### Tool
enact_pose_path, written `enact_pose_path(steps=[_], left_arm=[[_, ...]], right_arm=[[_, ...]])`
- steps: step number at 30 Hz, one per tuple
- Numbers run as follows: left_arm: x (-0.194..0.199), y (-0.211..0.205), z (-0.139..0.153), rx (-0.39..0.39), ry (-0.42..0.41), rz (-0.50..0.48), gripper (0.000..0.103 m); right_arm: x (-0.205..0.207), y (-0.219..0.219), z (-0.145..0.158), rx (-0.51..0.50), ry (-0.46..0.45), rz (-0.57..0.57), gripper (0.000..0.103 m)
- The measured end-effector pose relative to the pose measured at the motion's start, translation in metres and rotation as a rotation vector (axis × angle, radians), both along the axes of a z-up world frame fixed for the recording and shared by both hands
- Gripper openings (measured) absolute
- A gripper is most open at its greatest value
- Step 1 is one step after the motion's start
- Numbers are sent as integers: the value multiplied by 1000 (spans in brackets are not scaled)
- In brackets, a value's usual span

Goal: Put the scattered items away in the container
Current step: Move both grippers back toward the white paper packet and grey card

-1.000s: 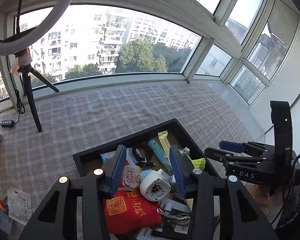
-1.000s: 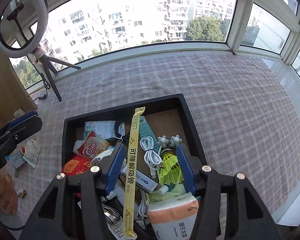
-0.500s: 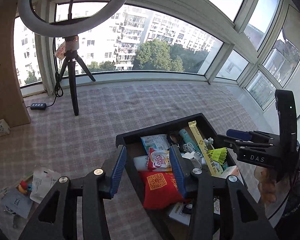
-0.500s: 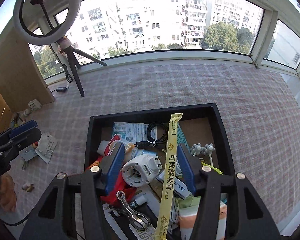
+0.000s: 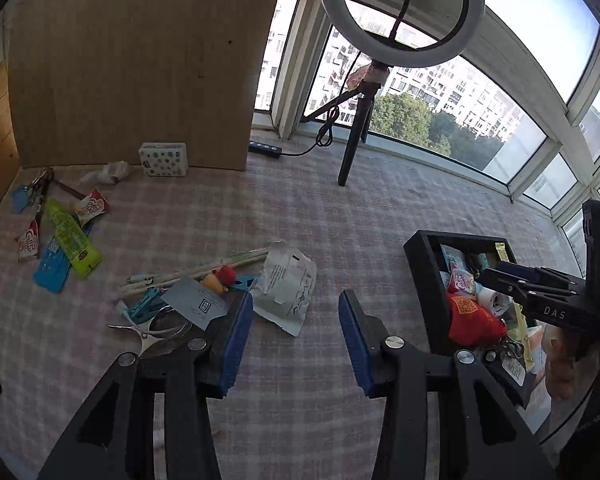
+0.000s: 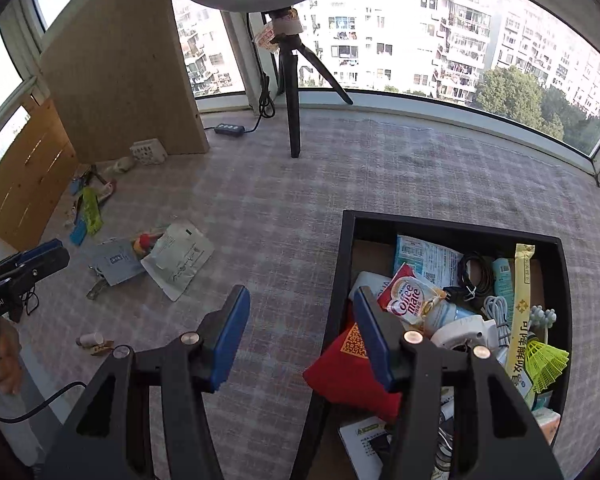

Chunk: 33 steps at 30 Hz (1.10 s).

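The black container (image 6: 340, 264) holds several items: a red pouch (image 6: 348, 360), a Coffee mate sachet (image 6: 410, 304), a yellow stick pack (image 6: 522, 312). It also shows at the right of the left wrist view (image 5: 418, 268). My left gripper (image 5: 296, 336) is open and empty above the checked cloth, just short of a white packet (image 5: 286, 288) and a grey card (image 5: 196, 304). My right gripper (image 6: 300, 332) is open and empty, its right finger over the container's left wall.
More scattered items lie at the far left: a green pack (image 5: 72, 240), a blue card (image 5: 52, 268), sachets (image 5: 94, 208), keys (image 5: 32, 192). A ring-light tripod (image 5: 352, 152), a small patterned box (image 5: 164, 160) and a wooden board (image 5: 132, 60) stand behind.
Both grippers have swung left, away from over the container. The left one now faces the scattered pile on the cloth. Both stayed open and empty.
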<state>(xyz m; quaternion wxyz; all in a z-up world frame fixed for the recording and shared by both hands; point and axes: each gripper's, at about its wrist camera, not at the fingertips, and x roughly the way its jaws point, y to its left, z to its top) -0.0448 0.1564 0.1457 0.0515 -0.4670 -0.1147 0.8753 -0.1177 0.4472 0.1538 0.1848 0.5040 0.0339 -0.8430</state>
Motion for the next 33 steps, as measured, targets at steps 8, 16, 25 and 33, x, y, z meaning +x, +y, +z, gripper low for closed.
enact_pose_path(steps=[8, 16, 25, 33], left_arm=[[3, -47, -30, 32, -66, 70, 42], [-21, -58, -61, 112, -151, 85, 42], [-44, -53, -81, 103, -183, 66, 43], [-49, -57, -79, 102, -184, 74, 43]], right_arm=[[-7, -81, -20, -24, -93, 54, 58], [-39, -148, -57, -35, -244, -18, 63], [-70, -172, -103, -95, -400, -164, 63], [-80, -185, -116, -32, -403, -195, 63]])
